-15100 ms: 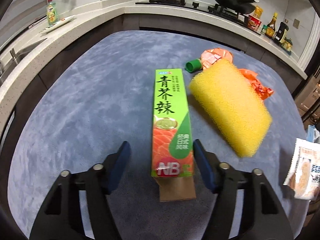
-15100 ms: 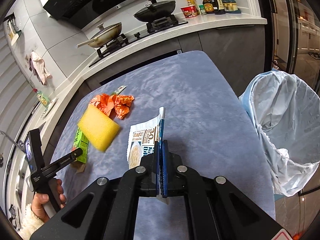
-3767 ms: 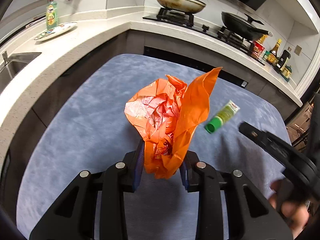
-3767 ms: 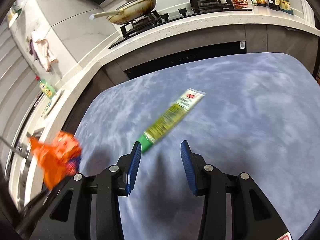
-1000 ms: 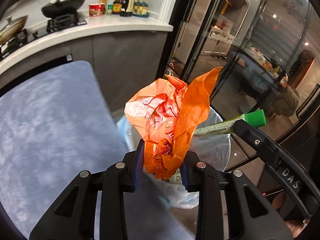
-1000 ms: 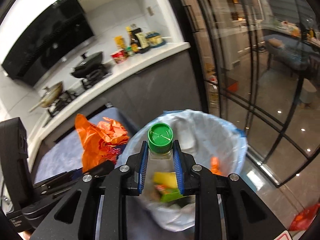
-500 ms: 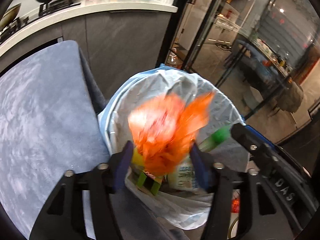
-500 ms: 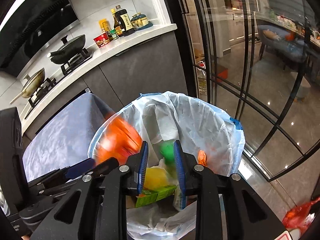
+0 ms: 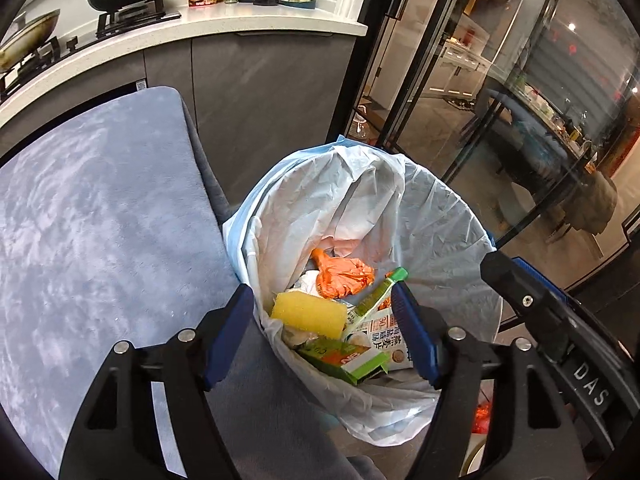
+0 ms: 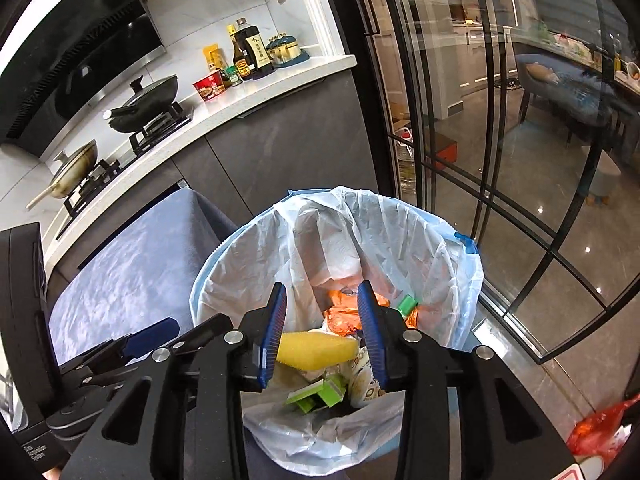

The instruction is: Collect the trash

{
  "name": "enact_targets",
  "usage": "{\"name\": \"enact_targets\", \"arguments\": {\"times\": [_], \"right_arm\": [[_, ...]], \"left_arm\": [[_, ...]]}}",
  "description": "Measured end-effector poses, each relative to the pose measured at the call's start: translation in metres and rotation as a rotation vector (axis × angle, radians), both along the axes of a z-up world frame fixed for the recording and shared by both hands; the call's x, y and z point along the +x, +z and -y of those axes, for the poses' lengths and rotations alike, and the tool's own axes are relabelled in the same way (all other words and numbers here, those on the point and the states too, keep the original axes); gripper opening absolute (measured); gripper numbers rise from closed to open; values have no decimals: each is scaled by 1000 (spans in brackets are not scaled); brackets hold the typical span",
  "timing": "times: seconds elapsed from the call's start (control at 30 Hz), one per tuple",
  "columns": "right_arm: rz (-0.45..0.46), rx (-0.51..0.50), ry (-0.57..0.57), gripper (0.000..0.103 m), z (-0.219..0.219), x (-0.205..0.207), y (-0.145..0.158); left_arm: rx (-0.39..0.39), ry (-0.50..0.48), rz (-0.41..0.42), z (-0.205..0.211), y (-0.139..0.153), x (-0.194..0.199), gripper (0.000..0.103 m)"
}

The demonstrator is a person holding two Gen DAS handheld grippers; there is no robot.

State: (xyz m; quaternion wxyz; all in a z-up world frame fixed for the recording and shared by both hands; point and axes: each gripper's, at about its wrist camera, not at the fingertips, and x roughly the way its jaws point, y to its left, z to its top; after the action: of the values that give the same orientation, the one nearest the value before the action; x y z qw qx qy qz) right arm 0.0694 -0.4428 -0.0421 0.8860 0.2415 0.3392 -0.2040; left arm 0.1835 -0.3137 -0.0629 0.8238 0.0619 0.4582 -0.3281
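Both grippers hang over a bin lined with a pale plastic bag [image 9: 436,216] [image 10: 400,232]. Inside lie the crumpled orange bag [image 9: 344,274] [image 10: 344,314], the green-capped tube [image 9: 380,290] [image 10: 407,303], a yellow sponge [image 9: 308,314] [image 10: 316,347], a green carton [image 9: 344,360] [image 10: 318,394] and a white printed packet [image 9: 384,340]. My left gripper [image 9: 324,332] is opening, with nothing between its blue pads. My right gripper [image 10: 322,334] is opening too, its jaws empty above the trash. The right gripper's blue-tipped fingers [image 9: 524,280] reach in at the left wrist view's right side.
A blue-grey clothed table [image 9: 92,232] [image 10: 132,276] ends beside the bin. Behind it runs a white counter [image 9: 248,28] with pans, a stove and sauce bottles [image 10: 248,52]. Glass doors with black frames [image 10: 480,120] stand right of the bin. A red bag [image 10: 600,432] lies on the floor.
The orange bag left my left gripper and the green-capped tube left my right gripper; both dropped into the bin. Both pairs of jaws spread wider and both grippers sank toward the bin.
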Motion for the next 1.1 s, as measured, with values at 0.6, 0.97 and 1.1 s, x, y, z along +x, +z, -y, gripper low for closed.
{"name": "enact_targets", "arguments": {"times": [0.6, 0.97, 1.1], "right_arm": [[-13, -67, 75, 54, -65, -34, 29], [-37, -121, 116, 71, -115, -68, 41], [-46, -132, 136, 75, -130, -80, 42]], "left_arm": [[52, 128, 121, -69, 39, -50, 72], [117, 263, 163, -132, 53, -92, 88], [136, 297, 167, -151, 54, -108, 88]]}}
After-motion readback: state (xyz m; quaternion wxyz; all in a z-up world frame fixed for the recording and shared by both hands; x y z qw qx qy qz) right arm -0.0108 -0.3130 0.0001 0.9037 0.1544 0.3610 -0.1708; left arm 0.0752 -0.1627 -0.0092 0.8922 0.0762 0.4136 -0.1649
